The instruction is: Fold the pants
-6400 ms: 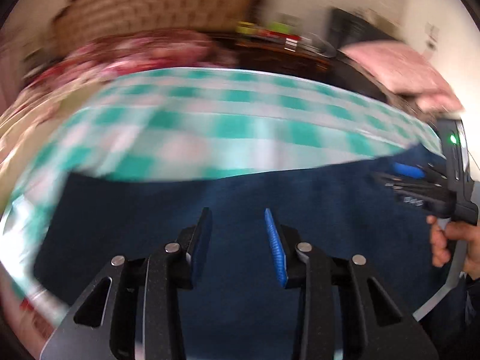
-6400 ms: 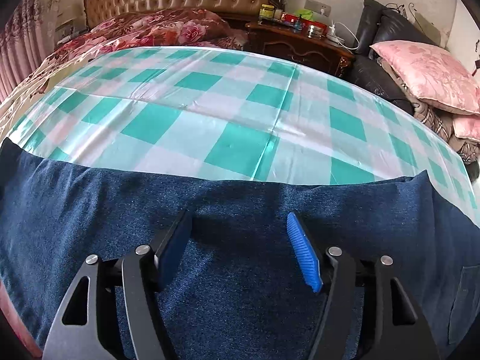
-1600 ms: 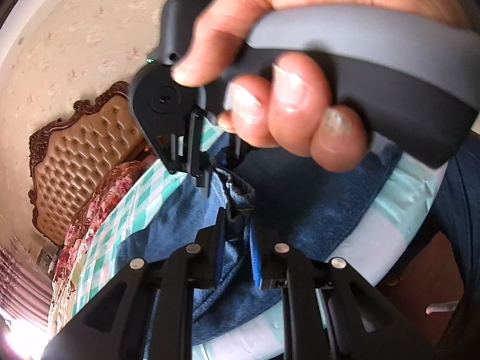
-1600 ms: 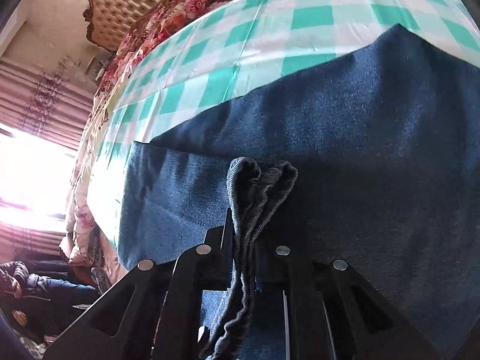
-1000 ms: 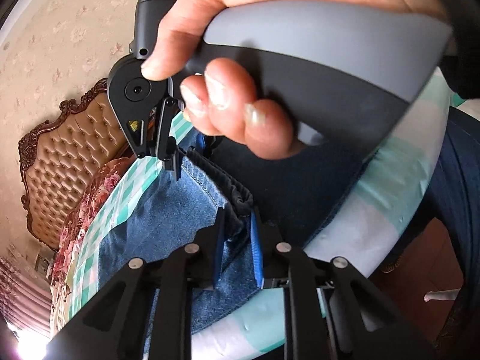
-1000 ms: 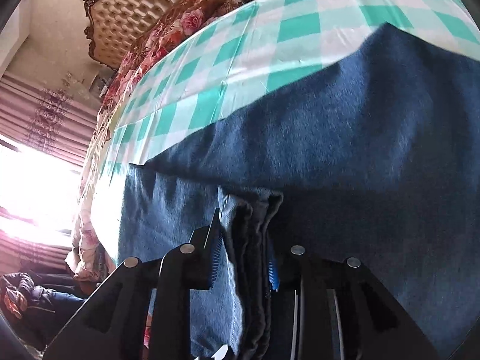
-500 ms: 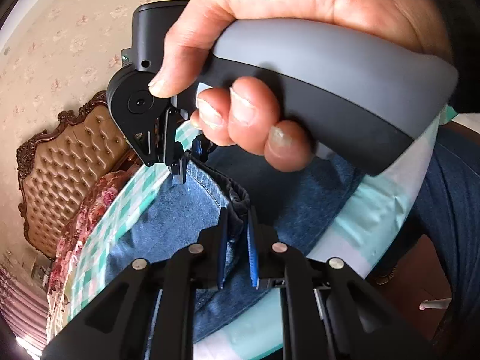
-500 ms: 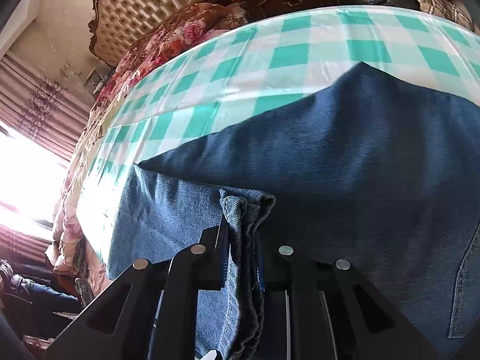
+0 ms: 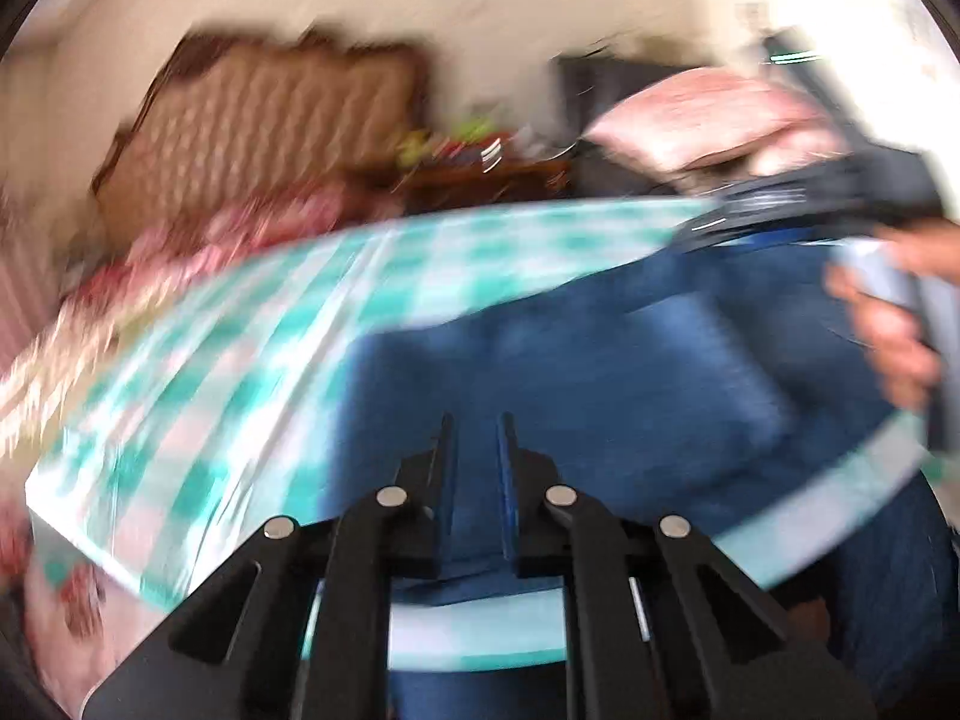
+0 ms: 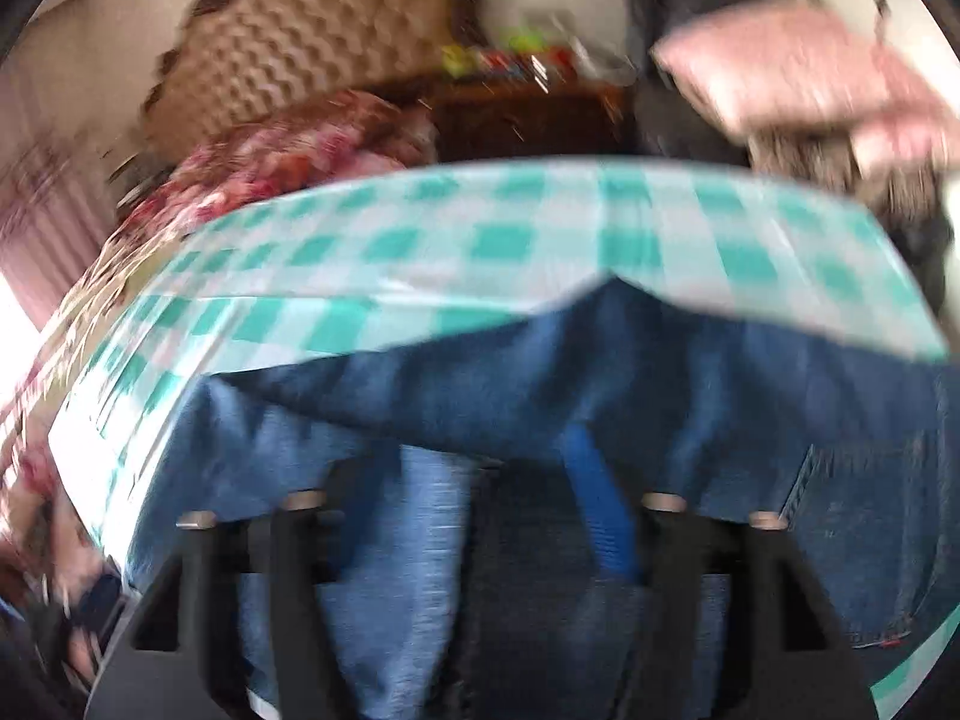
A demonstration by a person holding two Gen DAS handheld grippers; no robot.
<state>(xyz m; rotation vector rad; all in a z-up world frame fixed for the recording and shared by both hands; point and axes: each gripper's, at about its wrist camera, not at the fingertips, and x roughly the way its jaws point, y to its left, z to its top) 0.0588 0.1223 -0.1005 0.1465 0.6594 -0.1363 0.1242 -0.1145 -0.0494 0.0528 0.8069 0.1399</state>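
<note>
Mid-fold on the jeans [image 10: 720, 408], lying flat on the checked tablecloth [image 9: 240, 360] right along the near edge of the table. Paler flap laid over the darker denim on the left side, back pocket [image 10: 858, 510] off toward the near right corner. Right tongs [image 10: 468, 456] opening up wide just above the denim, nothing between the fingers. Left tongs [image 9: 474, 420] pressed nearly together, pinching nothing either, hovering over the near edge. Everything pretty blurry, so no telling how well the layers line up.

Tips for this bit, just a guess from the layout:
- Lift both tongs straight clear before swinging sideways, otherwise easy to drag the top layer and undo the crease.
- Spread the left tongs before going back in.
- Grab the two ends of one edge, pinching all layers together, not just the top one.
- Keep both ends level while carrying over, and set down before letting go.
- Mind that near edge too: heavy denim, slippery-looking cloth, easy to slide off.
</note>
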